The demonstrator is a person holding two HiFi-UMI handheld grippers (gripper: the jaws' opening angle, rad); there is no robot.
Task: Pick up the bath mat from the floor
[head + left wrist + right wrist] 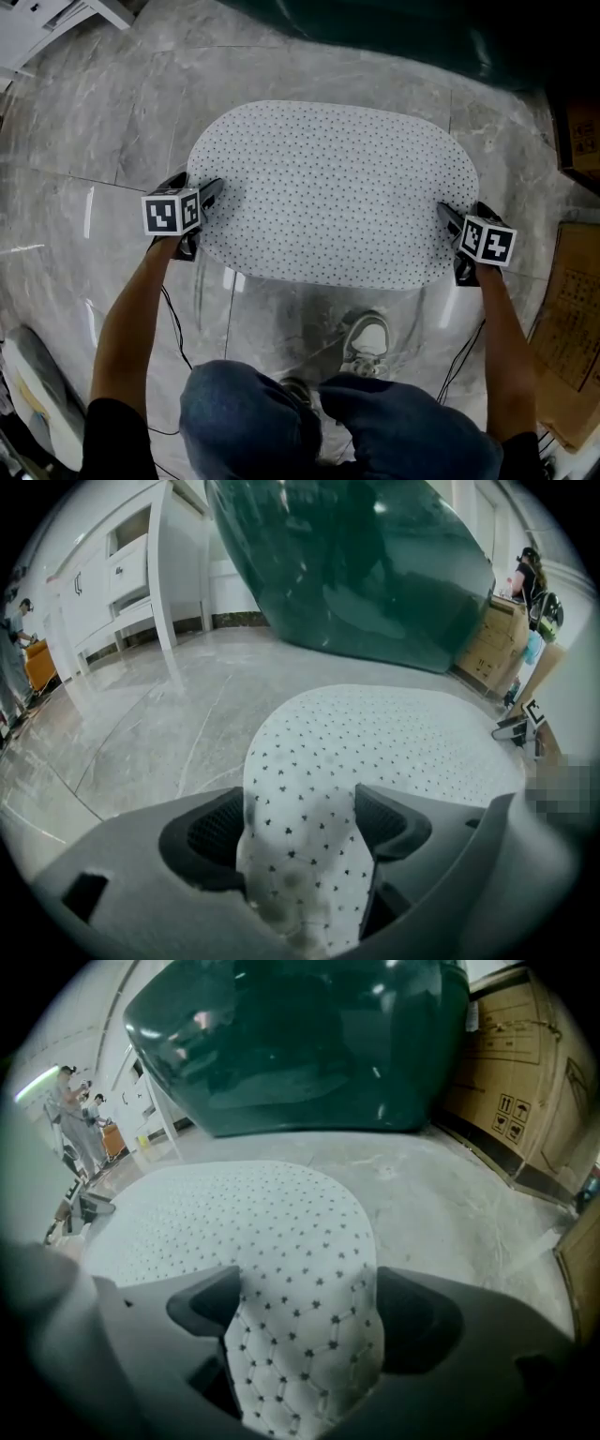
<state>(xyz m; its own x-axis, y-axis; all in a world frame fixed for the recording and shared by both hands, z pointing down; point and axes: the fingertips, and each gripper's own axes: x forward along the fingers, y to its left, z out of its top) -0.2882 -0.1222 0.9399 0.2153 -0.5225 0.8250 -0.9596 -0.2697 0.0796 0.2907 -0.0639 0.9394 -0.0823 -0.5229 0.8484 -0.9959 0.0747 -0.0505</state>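
Observation:
The bath mat (328,187) is an oval white mat with small dark dots, spread across the grey marble floor (103,141). My left gripper (200,217) is at its left end and my right gripper (457,244) at its right end. In the left gripper view the mat's end (300,799) bulges up between the jaws and fills the gap of the left gripper (300,827), touching both pads. The right gripper view shows the same: a thick fold of mat (305,1269) sits between the pads of the right gripper (305,1312). Beyond each fold the mat stretches out flat.
A big dark green tub (375,28) stands just beyond the mat. Cardboard boxes (577,309) line the right side, and a white cabinet (122,574) stands far left. The person's shoe (370,337) and knees are close behind the mat's near edge. Cables hang from both grippers.

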